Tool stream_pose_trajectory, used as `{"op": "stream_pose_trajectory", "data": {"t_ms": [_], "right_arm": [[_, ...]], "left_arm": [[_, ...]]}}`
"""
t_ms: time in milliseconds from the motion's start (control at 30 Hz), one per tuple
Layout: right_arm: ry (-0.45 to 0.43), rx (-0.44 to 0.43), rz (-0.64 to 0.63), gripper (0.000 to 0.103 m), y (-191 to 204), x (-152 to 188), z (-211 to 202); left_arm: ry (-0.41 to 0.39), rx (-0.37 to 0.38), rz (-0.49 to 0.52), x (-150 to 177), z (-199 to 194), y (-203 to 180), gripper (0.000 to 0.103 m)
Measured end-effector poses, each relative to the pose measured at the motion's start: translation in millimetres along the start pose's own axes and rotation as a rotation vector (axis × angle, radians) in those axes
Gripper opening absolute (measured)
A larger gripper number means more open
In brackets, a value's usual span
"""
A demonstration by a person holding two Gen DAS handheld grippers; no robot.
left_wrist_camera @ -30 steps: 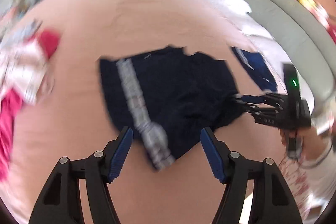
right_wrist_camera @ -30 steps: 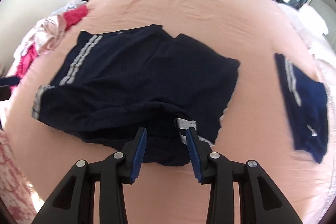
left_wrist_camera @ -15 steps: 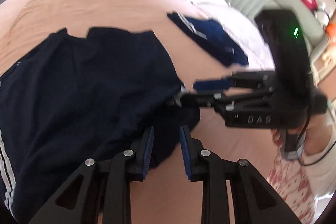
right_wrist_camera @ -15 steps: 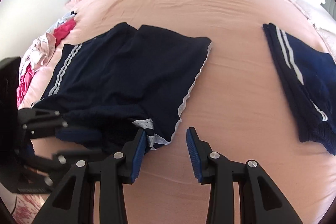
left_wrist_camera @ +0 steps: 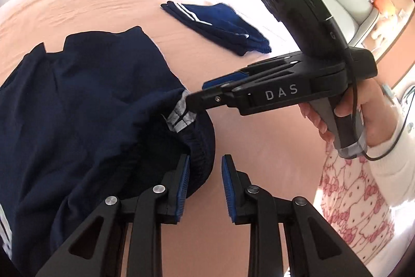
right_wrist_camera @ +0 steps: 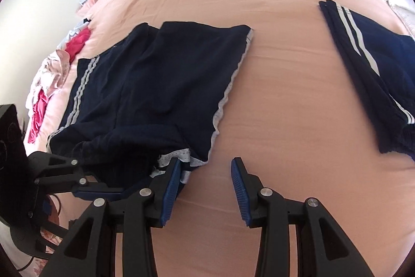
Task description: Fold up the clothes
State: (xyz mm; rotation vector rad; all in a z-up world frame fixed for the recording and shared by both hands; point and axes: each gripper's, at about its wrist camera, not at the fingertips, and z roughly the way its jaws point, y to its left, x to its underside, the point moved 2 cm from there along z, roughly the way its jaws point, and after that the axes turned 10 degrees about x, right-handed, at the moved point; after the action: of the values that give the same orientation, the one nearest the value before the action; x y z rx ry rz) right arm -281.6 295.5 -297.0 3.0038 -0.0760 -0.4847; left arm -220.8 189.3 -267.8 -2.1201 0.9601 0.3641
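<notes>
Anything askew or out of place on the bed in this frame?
The dark shorts lie rumpled, with the near waistband bunched and a white-striped corner turned up beside the right gripper. The folded shorts sit neatly apart. A loose clothes pile sprawls at the bed's edge.

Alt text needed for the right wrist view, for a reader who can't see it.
Dark navy shorts with white side stripes lie spread on a peach bedsheet, waistband nearest the opening right gripper. A folded navy garment lies apart, at right.
</notes>
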Motion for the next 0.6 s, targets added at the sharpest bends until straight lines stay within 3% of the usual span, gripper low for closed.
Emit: {"op": "stream_pose_trajectory", "data": {"t_ms": [133,200,300,367,500,600], "right_arm": [[-0.032,-0.018,-0.124,0.047,16.4,10.1,-34.4],[-0.058,-0.032,-0.179,0.064,31.9,11.4,-33.6],[0.000,-0.009,-0.180,0.064,29.7,19.9,-14.0],[0.016,-0.003,-0.186,0.062,25.6,24.4,-4.7],[-0.021,0.169,-0.245,0.062,10.7,50.6,-34.0],[-0.018,0.178,-0.172,0.062,-2.5,64.6,-35.8]], "left_arm": [[-0.053,0.005,0.009,8.6,1.5,-6.4,0.022],[-0.051,-0.025,0.055,9.9,10.7,-7.6,0.022],[0.000,-0.030,0.093,15.6,14.7,-14.0,0.022],[-0.009,-0.058,0.077,19.5,9.5,-11.6,0.023],[-0.045,-0.081,0.040,19.3,-4.8,-2.3,0.023],[-0.060,-0.085,0.031,13.4,-3.9,1.5,0.023]]}}
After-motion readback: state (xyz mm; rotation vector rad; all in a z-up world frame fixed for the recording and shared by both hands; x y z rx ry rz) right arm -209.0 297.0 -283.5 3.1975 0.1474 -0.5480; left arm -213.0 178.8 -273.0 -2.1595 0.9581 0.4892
